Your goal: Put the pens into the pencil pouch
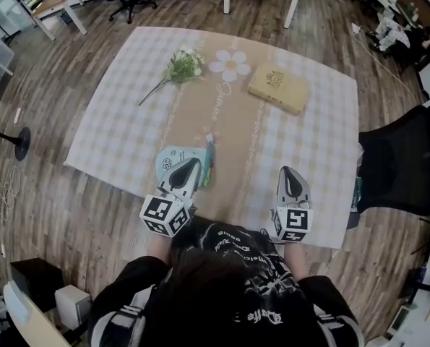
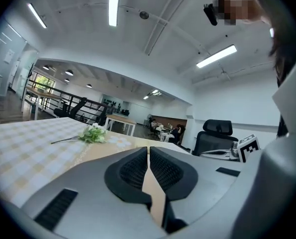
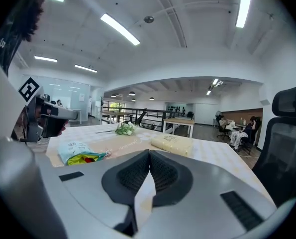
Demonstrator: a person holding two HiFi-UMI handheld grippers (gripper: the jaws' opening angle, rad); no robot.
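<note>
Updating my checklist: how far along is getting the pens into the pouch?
Done: what look like coloured pens show in the open mouth of the pencil pouch; none lies loose on the tablecloth. In hand: nothing; left gripper and right gripper are shut and empty. Left: perhaps zipping the pouch.

No text reads cleanly.
- Runner (image 1: 222, 121) on the surface: one cursive word along its middle, too small to make out.
- Black shirt (image 1: 233, 255): white lettering, illegible from above.
- Left gripper (image 1: 191, 165) and right gripper (image 1: 291, 173): cubes show black-and-white square codes, no characters.
- Tan book (image 1: 278, 87): embossed emblem, no legible title.
</note>
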